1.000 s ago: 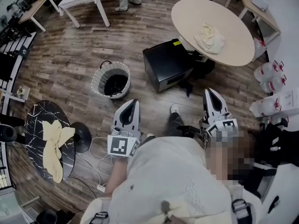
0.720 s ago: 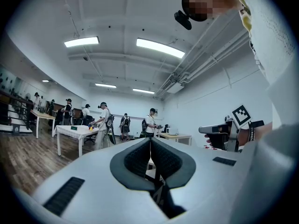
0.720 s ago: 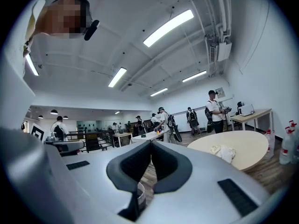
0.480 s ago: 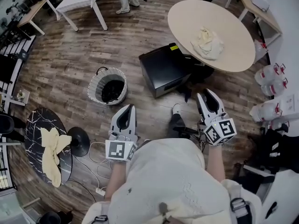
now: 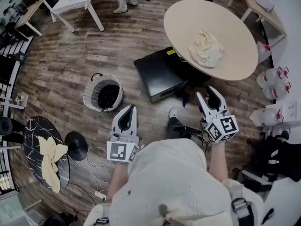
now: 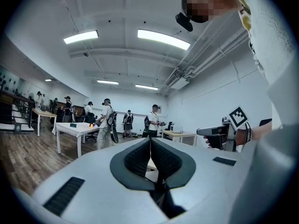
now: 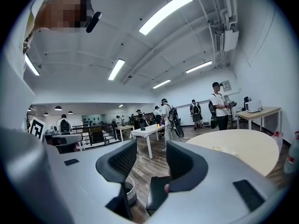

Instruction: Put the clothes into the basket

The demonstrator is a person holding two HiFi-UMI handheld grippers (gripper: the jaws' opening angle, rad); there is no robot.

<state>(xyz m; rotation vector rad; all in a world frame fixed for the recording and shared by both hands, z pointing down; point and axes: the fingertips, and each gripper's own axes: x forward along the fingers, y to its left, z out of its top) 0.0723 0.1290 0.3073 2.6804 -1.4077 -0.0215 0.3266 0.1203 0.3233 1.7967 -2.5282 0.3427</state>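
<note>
Ahead of the right gripper (image 5: 209, 94), the cloth (image 5: 205, 48) was cream on a beige table (image 5: 221, 18); beyond the left gripper (image 5: 128, 110), the basket (image 5: 89, 95) was pale grey, dark inside.

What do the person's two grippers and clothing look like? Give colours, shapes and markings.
The left gripper and right gripper have smooth light grey shells tapering to a point, with dark ribbed pads lining the jaws. Each carries a white cube with black square markers. The person wears a pale short-sleeved top. The right gripper's jaws have just been opening, nothing between them.
</note>
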